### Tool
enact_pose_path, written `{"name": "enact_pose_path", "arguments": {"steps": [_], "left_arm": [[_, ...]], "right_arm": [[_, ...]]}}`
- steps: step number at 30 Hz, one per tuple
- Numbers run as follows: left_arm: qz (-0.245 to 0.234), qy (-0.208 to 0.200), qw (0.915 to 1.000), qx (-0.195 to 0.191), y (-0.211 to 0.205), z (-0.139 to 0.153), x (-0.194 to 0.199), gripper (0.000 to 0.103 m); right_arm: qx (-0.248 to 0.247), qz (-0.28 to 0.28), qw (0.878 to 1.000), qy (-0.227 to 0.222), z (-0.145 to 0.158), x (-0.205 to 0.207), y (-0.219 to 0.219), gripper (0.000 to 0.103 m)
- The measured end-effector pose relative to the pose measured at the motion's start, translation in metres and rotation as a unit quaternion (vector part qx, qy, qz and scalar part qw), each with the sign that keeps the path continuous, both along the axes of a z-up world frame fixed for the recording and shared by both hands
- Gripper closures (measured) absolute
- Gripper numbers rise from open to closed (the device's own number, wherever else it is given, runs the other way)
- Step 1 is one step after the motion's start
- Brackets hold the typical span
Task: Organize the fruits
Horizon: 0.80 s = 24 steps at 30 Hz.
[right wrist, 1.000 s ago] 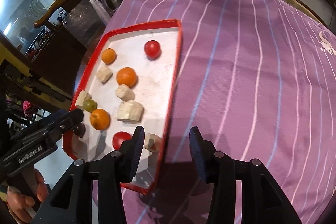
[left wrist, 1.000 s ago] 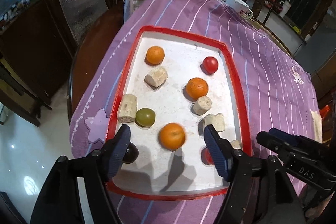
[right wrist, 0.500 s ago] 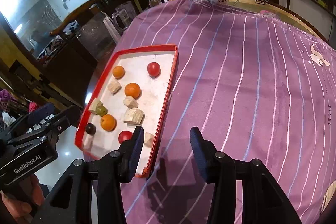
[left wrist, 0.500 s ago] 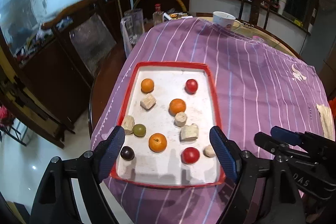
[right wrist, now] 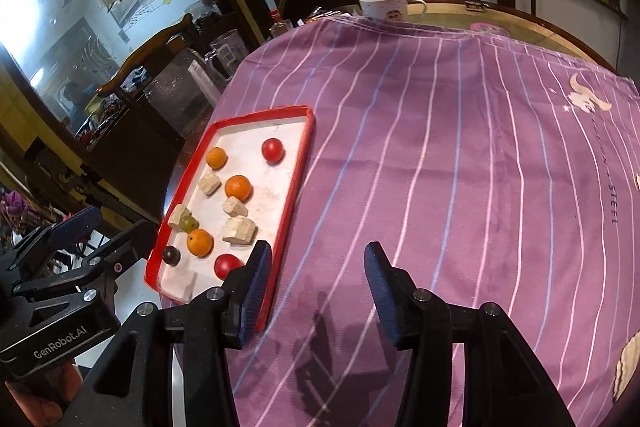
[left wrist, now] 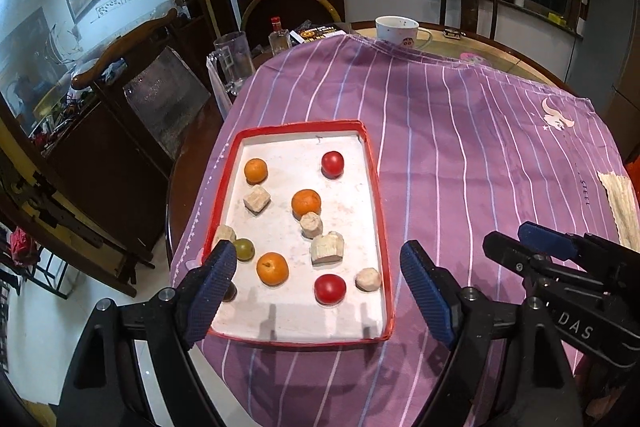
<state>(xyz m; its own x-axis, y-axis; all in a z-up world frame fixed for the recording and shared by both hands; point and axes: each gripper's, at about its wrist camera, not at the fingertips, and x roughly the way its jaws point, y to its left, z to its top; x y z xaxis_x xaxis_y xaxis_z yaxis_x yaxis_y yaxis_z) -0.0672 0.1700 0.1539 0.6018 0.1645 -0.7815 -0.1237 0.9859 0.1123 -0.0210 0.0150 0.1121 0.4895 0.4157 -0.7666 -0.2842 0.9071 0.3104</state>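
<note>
A red-rimmed white tray [left wrist: 378, 211] lies on the purple striped cloth [left wrist: 472, 147]. It holds three oranges [left wrist: 272, 269], two red tomatoes [left wrist: 330, 289], a green fruit [left wrist: 244, 249], a dark plum [right wrist: 171, 255] and several beige chunks [left wrist: 328, 248]. My left gripper [left wrist: 316, 291] is open and empty, raised above the tray's near end. My right gripper [right wrist: 316, 291] is open and empty above bare cloth just right of the tray [right wrist: 298, 163]. The plum is mostly hidden behind the left finger in the left wrist view.
A white mug [left wrist: 397, 31] stands at the far table edge. A glass pitcher [left wrist: 230, 63], a small bottle [left wrist: 279, 37] and a wooden chair [left wrist: 132, 39] are at the far left. The tray sits near the table's left edge.
Both grippers have risen and pulled back from the tray, so more of the table shows. Both stay open and empty. The fruits have not moved.
</note>
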Motion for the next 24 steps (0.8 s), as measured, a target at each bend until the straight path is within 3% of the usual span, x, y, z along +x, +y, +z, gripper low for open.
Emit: {"name": "enact_pose_path", "arguments": {"steps": [24], "left_arm": [[0.002, 0.009, 0.9999, -0.008, -0.0088, -0.0042, -0.0035, 0.020]], "right_arm": [[-0.009, 0.007, 1.000, 0.005, -0.0053, -0.0075, -0.0082, 0.049]]}}
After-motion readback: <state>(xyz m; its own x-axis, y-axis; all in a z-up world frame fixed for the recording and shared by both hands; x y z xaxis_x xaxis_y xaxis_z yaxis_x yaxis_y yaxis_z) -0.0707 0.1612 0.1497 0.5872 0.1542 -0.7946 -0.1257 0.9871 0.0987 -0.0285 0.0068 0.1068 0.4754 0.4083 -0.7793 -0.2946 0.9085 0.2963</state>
